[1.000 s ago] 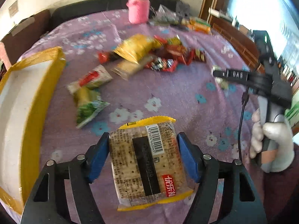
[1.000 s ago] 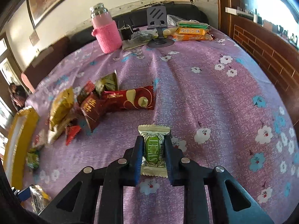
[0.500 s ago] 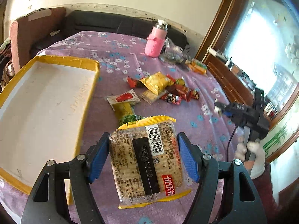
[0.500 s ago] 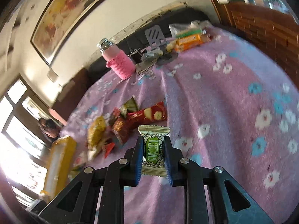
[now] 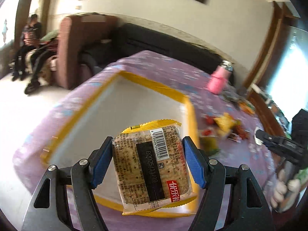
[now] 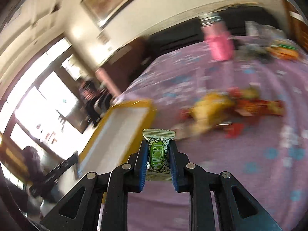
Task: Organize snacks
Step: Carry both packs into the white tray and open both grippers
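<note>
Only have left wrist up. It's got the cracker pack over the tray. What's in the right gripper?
Observer: A small green-labelled candy, clamped between the right gripper pads.
Operator: Is it over the tray yet?
Observer: Not quite. In the right wrist view the yellow-rimmed tray sits just left of the candy, with purple cloth under the fingers.
Operator: Anything on that side my view misses?
Observer: A bright window beyond the tray's far end.

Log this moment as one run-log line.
left gripper: shut on cracker pack | right gripper: shut on green candy | yellow-rimmed tray: ahead
</note>
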